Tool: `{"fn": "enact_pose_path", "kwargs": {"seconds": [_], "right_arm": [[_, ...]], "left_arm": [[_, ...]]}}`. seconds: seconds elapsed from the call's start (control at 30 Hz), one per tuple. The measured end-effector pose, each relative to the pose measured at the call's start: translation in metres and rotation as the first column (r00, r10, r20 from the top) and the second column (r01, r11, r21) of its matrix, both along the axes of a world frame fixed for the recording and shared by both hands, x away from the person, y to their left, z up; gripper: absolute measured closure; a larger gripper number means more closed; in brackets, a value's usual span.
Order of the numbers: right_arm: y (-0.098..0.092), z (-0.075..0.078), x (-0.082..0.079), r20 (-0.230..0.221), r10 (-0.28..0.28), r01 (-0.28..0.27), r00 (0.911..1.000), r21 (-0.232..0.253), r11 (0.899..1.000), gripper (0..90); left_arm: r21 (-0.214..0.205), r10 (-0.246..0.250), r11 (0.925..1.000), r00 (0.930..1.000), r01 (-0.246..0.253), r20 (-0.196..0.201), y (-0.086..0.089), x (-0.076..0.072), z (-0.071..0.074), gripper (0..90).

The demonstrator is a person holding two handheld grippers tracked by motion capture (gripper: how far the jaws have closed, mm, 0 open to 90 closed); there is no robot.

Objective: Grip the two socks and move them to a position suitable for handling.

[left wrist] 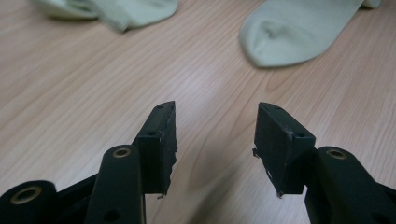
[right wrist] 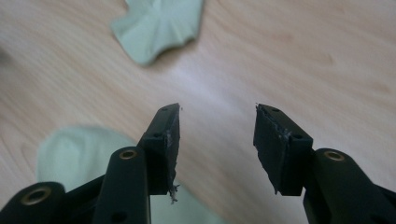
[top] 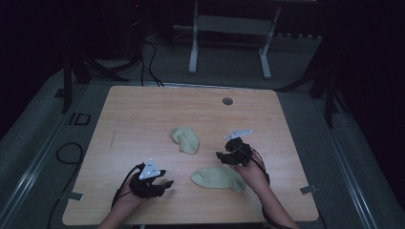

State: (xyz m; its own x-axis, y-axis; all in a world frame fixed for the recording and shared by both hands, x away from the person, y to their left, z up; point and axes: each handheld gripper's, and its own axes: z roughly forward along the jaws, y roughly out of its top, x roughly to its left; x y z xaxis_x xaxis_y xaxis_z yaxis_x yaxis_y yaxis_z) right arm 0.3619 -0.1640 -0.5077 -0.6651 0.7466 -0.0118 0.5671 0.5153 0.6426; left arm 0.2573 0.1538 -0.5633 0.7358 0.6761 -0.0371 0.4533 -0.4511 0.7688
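Two pale green socks lie on the wooden table (top: 143,109). One sock (top: 185,139) is bunched up near the middle. The other sock (top: 218,179) lies flat nearer the front edge. My left gripper (top: 167,183) sits at the front left of the flat sock, pointing toward it, open and empty. In the left gripper view its jaws (left wrist: 215,126) stand apart over bare wood, with the flat sock's toe (left wrist: 299,28) ahead and the bunched sock (left wrist: 116,9) farther off. My right gripper (right wrist: 217,126) hovers open and empty just above the flat sock (right wrist: 79,154), with the bunched sock (right wrist: 159,25) beyond it.
A round cable hole (top: 227,101) sits near the table's far edge. Beyond the table a white desk frame (top: 229,38) stands on grey carpet. Black cables (top: 69,152) lie on the floor at the left. The room around is dark.
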Motion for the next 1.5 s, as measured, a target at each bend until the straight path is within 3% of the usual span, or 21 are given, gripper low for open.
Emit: {"fn": "enact_pose_path", "kwargs": {"seconds": [0.13, 0.27, 0.5, 0.7, 0.8, 0.87, 0.9, 1.07, 1.2, 1.23, 1.33, 1.4, 1.47, 1.5], "right_arm": [[0.013, 0.005, 0.006, 0.009, 0.017, -0.017, 0.9998, -0.006, 1.000, 50.6], [0.040, 0.011, 0.021, 0.013, 0.042, -0.042, 0.9990, -0.012, 0.999, 50.5], [0.071, 0.010, 0.038, 0.005, 0.079, -0.079, 0.9969, -0.027, 0.997, 48.7], [0.103, 0.000, 0.059, -0.036, 0.074, -0.075, 0.9966, -0.029, 0.997, 44.5], [0.106, -0.002, 0.061, -0.042, 0.072, -0.073, 0.9965, -0.028, 0.997, 43.5], [0.124, -0.012, 0.073, -0.071, 0.077, -0.078, 0.9945, -0.013, 0.997, 39.7], [0.124, -0.012, 0.073, -0.071, 0.077, -0.078, 0.9945, -0.013, 0.997, 39.7], [0.141, -0.025, 0.086, -0.088, 0.033, -0.036, 0.9956, -0.034, 0.999, 39.6], [0.153, -0.036, 0.092, -0.077, 0.015, -0.022, 0.9969, -0.083, 0.996, 40.0], [0.155, -0.040, 0.092, -0.059, 0.020, -0.027, 0.9980, -0.111, 0.993, 41.7], [0.156, -0.041, 0.091, -0.054, 0.015, -0.021, 0.9984, -0.109, 0.994, 45.0], [0.156, -0.041, 0.089, -0.049, 0.015, -0.020, 0.9987, -0.104, 0.994, 51.4], [0.156, -0.040, 0.087, -0.041, 0.017, -0.021, 0.9990, -0.105, 0.994, 64.6], [0.156, -0.040, 0.087, -0.041, 0.017, -0.021, 0.9990, -0.105, 0.994, 64.6]], "left_arm": [[-0.009, 0.022, 0.9997, 0.9998, -0.022, -0.003, 0.008, -0.004, -0.001, 46.9], [-0.028, 0.049, 0.9984, 0.9988, -0.049, -0.002, 0.017, -0.009, -0.002, 46.9], [-0.041, 0.064, 0.9971, 0.9979, -0.064, -0.014, 0.021, -0.008, -0.005, 46.9], [-0.043, 0.059, 0.9973, 0.9983, -0.059, -0.003, 0.019, -0.009, -0.004, 45.3], [-0.043, 0.057, 0.9974, 0.9984, -0.057, 0.000, 0.019, -0.010, -0.004, 45.4], [-0.048, 0.057, 0.9972, 0.9984, -0.056, 0.002, 0.019, -0.010, -0.003, 44.2], [-0.051, 0.056, 0.9971, 0.9984, -0.056, 0.003, 0.019, -0.011, -0.003, 44.2], [-0.052, 0.055, 0.9971, 0.9985, -0.055, -0.005, 0.018, -0.010, -0.005, 43.4], [-0.051, 0.059, 0.9969, 0.9982, -0.059, -0.002, 0.018, -0.010, -0.006, 41.4], [-0.051, 0.061, 0.9968, 0.9981, -0.061, -0.002, 0.019, -0.010, -0.006, 41.4], [-0.051, 0.064, 0.9967, 0.9980, -0.064, -0.001, 0.020, -0.010, -0.006, 41.4], [-0.051, 0.065, 0.9966, 0.9979, -0.065, -0.002, 0.020, -0.010, -0.006, 41.4], [-0.050, 0.065, 0.9966, 0.9979, -0.065, -0.002, 0.020, -0.011, -0.006, 41.3], [-0.047, 0.064, 0.9968, 0.9979, -0.064, -0.002, 0.019, -0.011, -0.006, 41.3]]}}
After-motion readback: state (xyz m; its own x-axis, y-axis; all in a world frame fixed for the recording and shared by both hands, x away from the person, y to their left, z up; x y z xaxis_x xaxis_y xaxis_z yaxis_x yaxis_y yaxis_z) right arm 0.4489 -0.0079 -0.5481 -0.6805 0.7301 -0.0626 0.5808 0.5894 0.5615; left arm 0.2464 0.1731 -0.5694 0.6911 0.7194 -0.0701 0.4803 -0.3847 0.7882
